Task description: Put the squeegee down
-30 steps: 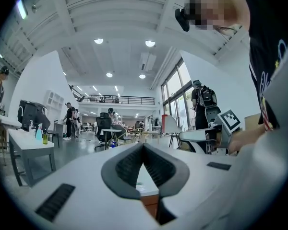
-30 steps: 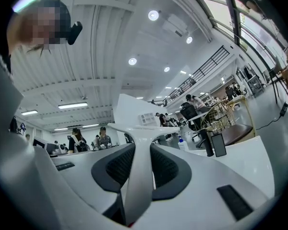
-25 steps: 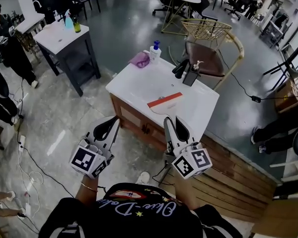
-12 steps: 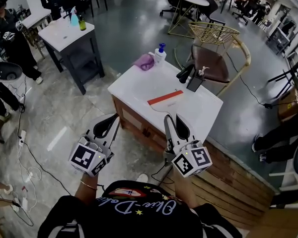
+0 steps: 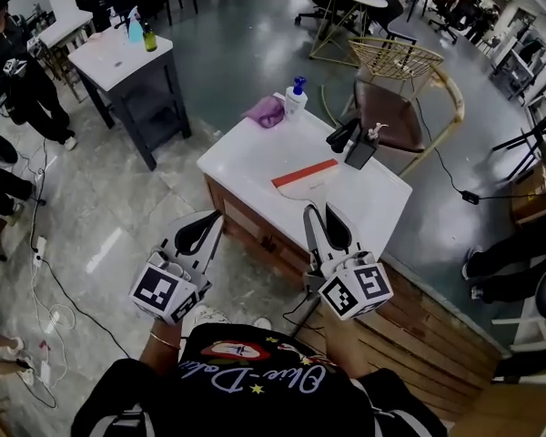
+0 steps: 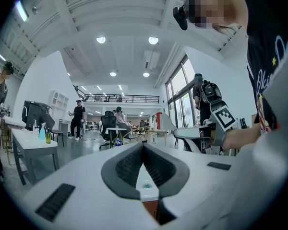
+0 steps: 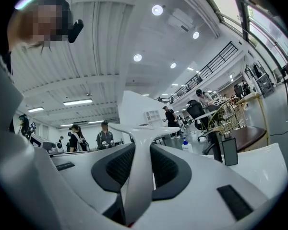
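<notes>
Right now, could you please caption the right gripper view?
Right gripper holding the white squeegee by its handle.

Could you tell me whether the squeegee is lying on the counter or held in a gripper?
Held: the right gripper is shut on the squeegee by its white handle.

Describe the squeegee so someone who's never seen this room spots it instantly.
Look at the white countertop on the wooden cabinet mid-floor. Above its near side is the squeegee, its white handle clamped in the right tool. Its orange-red blade strip sets it apart from the purple cloth and pump bottle at the far corner.
</notes>
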Demonstrator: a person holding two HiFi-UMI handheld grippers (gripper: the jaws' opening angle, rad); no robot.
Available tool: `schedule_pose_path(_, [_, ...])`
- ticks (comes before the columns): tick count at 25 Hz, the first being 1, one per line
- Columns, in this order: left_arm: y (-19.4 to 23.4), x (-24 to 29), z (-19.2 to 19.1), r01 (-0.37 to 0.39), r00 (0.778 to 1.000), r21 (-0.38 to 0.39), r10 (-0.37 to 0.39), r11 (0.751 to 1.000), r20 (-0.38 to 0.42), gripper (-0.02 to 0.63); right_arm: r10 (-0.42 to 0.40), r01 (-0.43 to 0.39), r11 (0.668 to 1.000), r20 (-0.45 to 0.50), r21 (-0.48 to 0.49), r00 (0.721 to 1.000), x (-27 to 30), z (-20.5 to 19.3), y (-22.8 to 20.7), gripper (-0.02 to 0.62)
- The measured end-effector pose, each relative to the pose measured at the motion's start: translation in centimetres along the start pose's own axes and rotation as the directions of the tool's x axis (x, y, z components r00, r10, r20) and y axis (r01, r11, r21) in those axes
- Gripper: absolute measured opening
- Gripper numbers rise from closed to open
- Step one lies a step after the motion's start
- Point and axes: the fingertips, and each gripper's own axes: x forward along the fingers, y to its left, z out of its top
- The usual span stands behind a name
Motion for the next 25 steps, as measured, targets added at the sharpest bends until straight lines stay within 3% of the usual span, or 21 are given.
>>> schedule_pose_path(4, [2.1,0.4,0.4,0.020,1.000,-0.006,-0.020,1.000,0.018,-0.006,-0.028,0.028,0.999,0.004,-0.019,1.000,1.3,0.1,0.1,0.118])
schedule_pose_path(14, [6.7,3.6,1.3,0.164,0.986,-0.007,-0.164,0.986,0.031,-0.006,-0.148,0.149,0.988,0.032,-0.037,0.988,4.8,0.1,0.4,0.117])
schedule_pose_path(25, [10.3,5.0,1.2,0.236,0.971,-0.023,-0.235,0.971,0.036,-0.006,-0.229,0.231,0.971,0.047,-0.054,0.972,7.3,-0.4,0.9,0.117])
